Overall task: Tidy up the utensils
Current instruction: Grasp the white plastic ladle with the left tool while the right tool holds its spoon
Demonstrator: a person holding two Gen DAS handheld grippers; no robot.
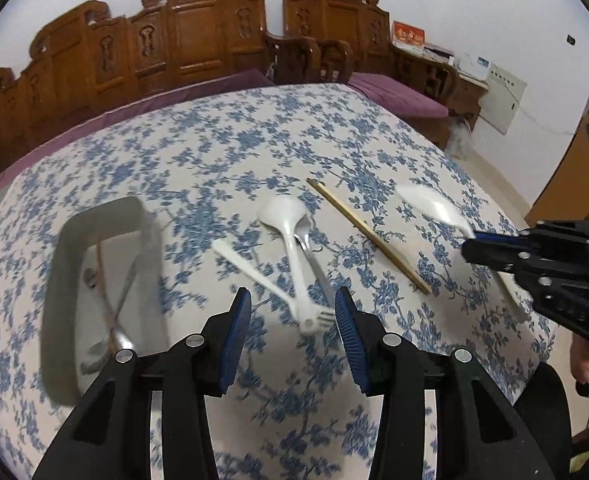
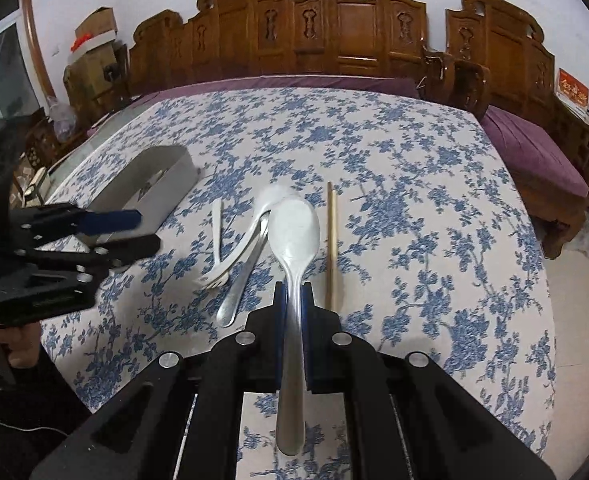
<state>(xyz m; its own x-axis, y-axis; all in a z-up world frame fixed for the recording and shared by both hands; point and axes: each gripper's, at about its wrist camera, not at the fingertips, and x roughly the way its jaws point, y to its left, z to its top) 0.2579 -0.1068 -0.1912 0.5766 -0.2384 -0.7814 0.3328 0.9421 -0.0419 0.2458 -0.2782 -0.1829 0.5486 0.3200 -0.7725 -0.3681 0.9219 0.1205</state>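
My right gripper [image 2: 293, 296] is shut on a metal spoon [image 2: 294, 236], held above the floral table; it also shows in the left wrist view [image 1: 430, 202] at the right, gripper [image 1: 470, 242]. My left gripper [image 1: 293, 312] is open and empty, just short of a white plastic spoon [image 1: 290, 236], a white fork [image 1: 254, 270] and a metal spoon [image 1: 314, 260] lying crossed. A grey tray [image 1: 58, 280] at the left holds several utensils. A pair of chopsticks [image 1: 368, 236] lies to the right of the pile.
The table has a blue floral cloth [image 2: 414, 200]. Carved wooden benches [image 2: 334, 28] with purple cushions stand behind it. In the right wrist view the left gripper [image 2: 130, 232] hovers beside the tray [image 2: 150, 192]. The table's right edge drops to the floor.
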